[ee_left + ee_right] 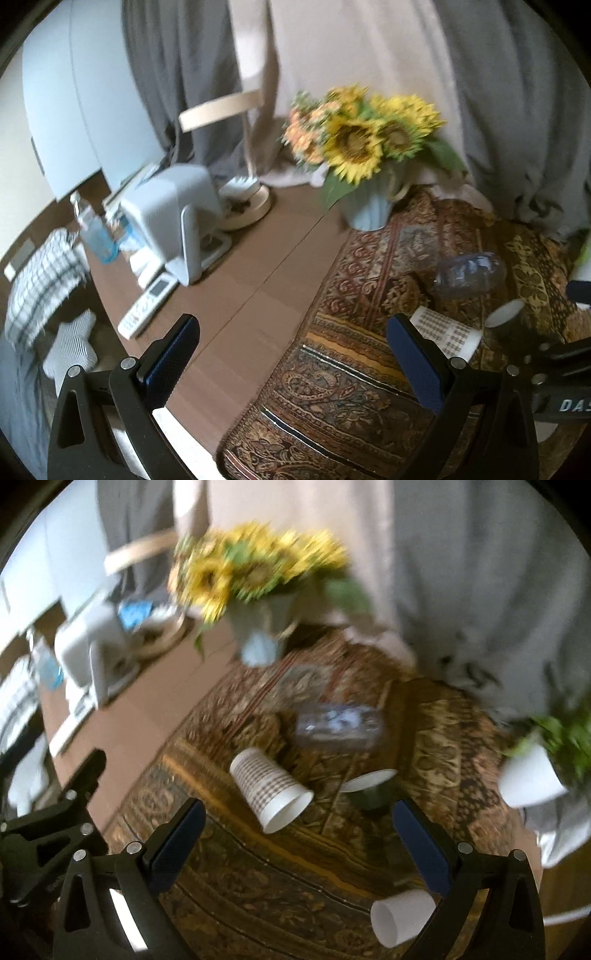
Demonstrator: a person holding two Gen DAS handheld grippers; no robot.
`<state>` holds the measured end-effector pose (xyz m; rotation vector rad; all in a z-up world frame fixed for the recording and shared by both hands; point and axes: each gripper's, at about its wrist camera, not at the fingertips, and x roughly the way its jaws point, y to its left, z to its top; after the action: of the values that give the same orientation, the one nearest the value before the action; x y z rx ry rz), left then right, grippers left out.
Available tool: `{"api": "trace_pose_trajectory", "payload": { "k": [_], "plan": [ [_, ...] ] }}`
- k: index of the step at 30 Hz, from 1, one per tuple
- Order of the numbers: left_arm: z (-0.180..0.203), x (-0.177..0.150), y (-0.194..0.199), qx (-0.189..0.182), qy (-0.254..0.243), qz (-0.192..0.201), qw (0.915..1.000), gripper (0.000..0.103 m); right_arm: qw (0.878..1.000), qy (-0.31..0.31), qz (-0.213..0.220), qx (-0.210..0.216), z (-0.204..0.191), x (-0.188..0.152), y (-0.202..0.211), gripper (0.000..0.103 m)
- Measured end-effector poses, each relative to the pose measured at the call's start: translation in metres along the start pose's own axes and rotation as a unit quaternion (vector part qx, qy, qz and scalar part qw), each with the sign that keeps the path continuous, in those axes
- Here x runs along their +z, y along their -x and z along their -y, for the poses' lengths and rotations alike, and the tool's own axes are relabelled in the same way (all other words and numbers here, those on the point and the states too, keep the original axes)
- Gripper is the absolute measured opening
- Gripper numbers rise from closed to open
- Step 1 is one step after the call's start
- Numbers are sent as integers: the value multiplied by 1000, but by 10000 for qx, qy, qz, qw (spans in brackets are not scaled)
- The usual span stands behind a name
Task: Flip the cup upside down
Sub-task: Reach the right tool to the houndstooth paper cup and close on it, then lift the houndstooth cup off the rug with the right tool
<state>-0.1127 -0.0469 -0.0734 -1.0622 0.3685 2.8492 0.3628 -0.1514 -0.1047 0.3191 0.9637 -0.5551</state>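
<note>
Both tongs, left gripper [293,362] and right gripper [299,845], gaped empty; best closed squarely across patterned cup [269,789] lying just ahead.

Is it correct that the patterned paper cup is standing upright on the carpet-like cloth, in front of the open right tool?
Not quite. In the right wrist view the patterned paper cup is lying on its side, its mouth towards the camera. The rest holds: it rests on the carpet-like cloth, ahead of the open right tool.

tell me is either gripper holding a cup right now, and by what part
Neither. The left gripper and right gripper are both open and empty; the patterned paper cup lies untouched on its side.
</note>
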Motion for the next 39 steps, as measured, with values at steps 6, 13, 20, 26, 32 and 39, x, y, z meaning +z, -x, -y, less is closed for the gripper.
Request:
{"api": "trace_pose_trajectory", "payload": {
  "k": [6,13,20,26,32,39],
  "plan": [
    [-2,-8,-29,313,137,-330,9989,103,9945,635,-792,264,-19,18,-52,102],
    [3,-16,-59,83,-434,-417,9982,103,9840,974,-1449,342,-28,27,-101,100],
    [12,-26,-82,53,-550,-661,9963,103,9743,1094,-1953,257,-29,27,-144,94],
    [16,-29,-99,-30,-610,-823,9947,103,9717,990,-2134,211,-27,24,-159,88],
    [15,-28,-103,-143,-677,-824,9942,103,9700,530,-2347,341,-18,19,-164,68],
    [14,-21,-98,-348,-954,-642,9928,103,9760,-259,-2132,374,-5,20,-139,67]
  ]
}}
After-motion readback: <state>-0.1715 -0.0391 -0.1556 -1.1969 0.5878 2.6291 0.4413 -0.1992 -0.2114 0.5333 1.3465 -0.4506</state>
